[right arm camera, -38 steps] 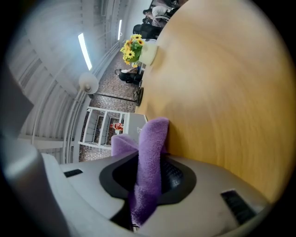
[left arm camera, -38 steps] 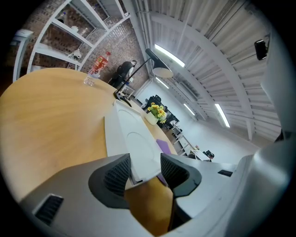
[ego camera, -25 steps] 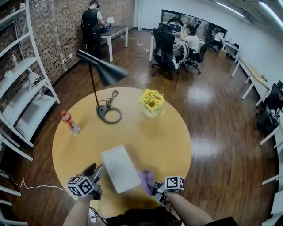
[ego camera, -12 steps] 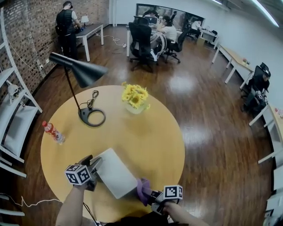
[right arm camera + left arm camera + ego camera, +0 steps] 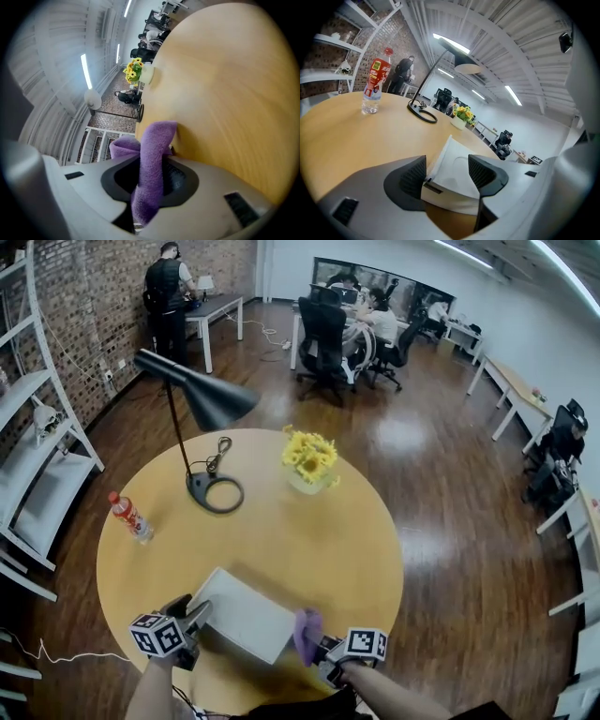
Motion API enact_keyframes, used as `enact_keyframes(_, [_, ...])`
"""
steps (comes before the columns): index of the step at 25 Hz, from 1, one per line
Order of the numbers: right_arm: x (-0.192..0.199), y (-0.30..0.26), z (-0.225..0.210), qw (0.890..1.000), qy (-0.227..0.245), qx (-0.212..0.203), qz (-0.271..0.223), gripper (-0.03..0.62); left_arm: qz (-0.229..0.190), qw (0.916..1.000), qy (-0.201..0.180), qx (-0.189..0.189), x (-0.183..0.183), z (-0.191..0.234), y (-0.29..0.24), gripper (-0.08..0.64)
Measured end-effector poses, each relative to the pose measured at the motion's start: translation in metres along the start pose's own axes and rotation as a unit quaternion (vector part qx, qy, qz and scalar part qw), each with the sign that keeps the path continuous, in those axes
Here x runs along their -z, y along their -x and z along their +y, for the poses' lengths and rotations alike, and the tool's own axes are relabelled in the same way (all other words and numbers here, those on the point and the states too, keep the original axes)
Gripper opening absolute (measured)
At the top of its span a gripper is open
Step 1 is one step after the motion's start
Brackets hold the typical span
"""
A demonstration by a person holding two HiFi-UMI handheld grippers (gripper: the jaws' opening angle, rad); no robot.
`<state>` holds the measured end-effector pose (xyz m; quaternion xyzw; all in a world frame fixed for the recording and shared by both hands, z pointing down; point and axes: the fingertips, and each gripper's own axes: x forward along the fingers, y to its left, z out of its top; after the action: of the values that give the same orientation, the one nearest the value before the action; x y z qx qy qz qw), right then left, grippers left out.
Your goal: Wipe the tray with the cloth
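Note:
The white rectangular tray (image 5: 242, 615) lies flat on the round wooden table (image 5: 309, 540), near its front edge. My left gripper (image 5: 192, 613) is at the tray's near left corner. In the left gripper view that corner of the tray (image 5: 452, 154) sits between the jaws of the left gripper (image 5: 450, 171). The jaws spread wide and have just been closing a little, and I see no firm pinch. My right gripper (image 5: 314, 645) is shut on the purple cloth (image 5: 306, 634) beside the tray's right end. The cloth (image 5: 152, 159) stands up out of the right gripper (image 5: 150, 180).
A black desk lamp (image 5: 211, 399) stands on its ring base (image 5: 214, 491) at the back left of the table. A vase of yellow flowers (image 5: 309, 465) is behind the tray. A red-labelled bottle (image 5: 128, 517) stands at the left. White shelves (image 5: 37, 474) line the left wall.
The tray, tilted at the left gripper before, now lies flat. The left gripper has sunk and its jaws stand wider. The right gripper still holds the cloth by the tray's right side.

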<state>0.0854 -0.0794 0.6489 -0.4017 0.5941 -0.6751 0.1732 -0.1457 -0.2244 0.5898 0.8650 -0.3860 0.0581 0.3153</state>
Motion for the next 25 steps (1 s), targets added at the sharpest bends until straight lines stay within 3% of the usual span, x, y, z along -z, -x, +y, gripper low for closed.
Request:
enact_keyframes(4, [-0.042,-0.021,0.01,0.999,-0.001,-0.005,-0.032,0.087,0.02,0.9998,-0.001,0.009,0.021,-0.015,0.024,0.264])
enact_keyframes(7, [-0.08,-0.044,0.017,0.998,0.046,-0.004,-0.031,0.087,0.037,0.9992,0.003,0.014,0.039,-0.034,0.039,0.264])
enact_keyframes(10, [-0.103,-0.068,0.03,0.997,0.081,0.0,-0.005,0.087,0.045,0.9983,0.028,0.023,0.058,-0.059,0.054,0.272])
enact_keyframes(13, [-0.119,-0.086,0.03,0.987,0.157,0.011,0.045,0.087,0.041,0.9977,0.049,0.023,0.075,-0.08,0.062,0.272])
enact_keyframes(19, [-0.114,-0.088,0.031,0.989,0.139,0.001,0.054,0.089,0.016,0.998,0.061,-0.012,0.081,-0.079,0.062,0.27])
enact_keyframes(25, [-0.097,-0.057,0.01,0.991,0.124,0.0,0.049,0.089,0.011,0.9976,0.067,-0.017,0.079,-0.073,0.06,0.267])
